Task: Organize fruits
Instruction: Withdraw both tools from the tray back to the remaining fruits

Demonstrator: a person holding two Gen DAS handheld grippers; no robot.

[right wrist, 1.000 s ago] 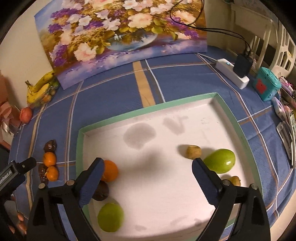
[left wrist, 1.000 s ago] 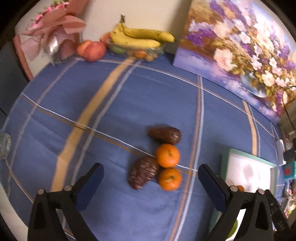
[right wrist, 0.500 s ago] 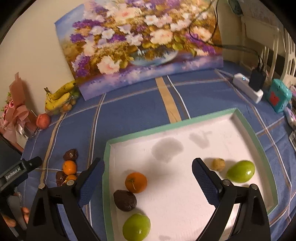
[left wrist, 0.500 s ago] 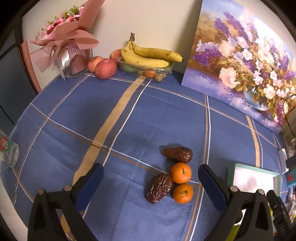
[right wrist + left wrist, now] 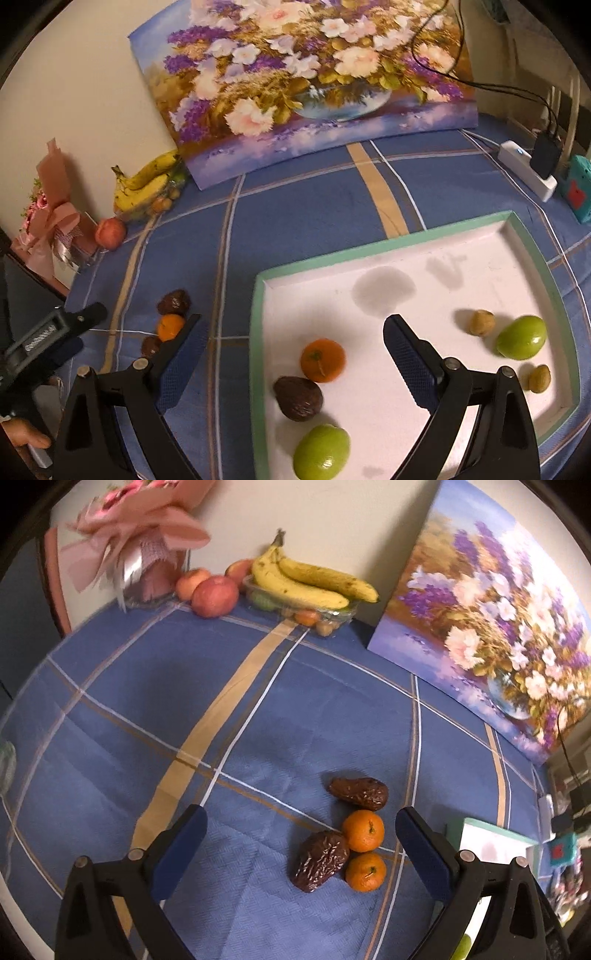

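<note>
Two oranges [image 5: 363, 830] and two dark wrinkled avocados [image 5: 320, 860] lie together on the blue checked cloth. My left gripper [image 5: 299, 825] is open and empty, hovering just short of them. The white tray with a green rim [image 5: 373, 248] holds an orange [image 5: 323, 360], a dark avocado [image 5: 298, 398], two green fruits [image 5: 521, 336] and two small brown fruits [image 5: 482, 322]. My right gripper [image 5: 291, 332] is open and empty above the tray's left edge. The loose fruit pile [image 5: 170, 326] lies left of the tray.
Bananas on a clear box [image 5: 308, 581], red apples [image 5: 214, 596] and a pink bouquet [image 5: 140, 542] stand at the back by the wall. A flower painting [image 5: 306, 81] leans on the wall. A power strip [image 5: 526, 168] and teal box [image 5: 576, 190] sit at the right.
The left gripper has drawn back and tilted up, then moved closer to the fruit pile. The right gripper has pulled back and swung left, bringing the tray's left edge and the pile into view.
</note>
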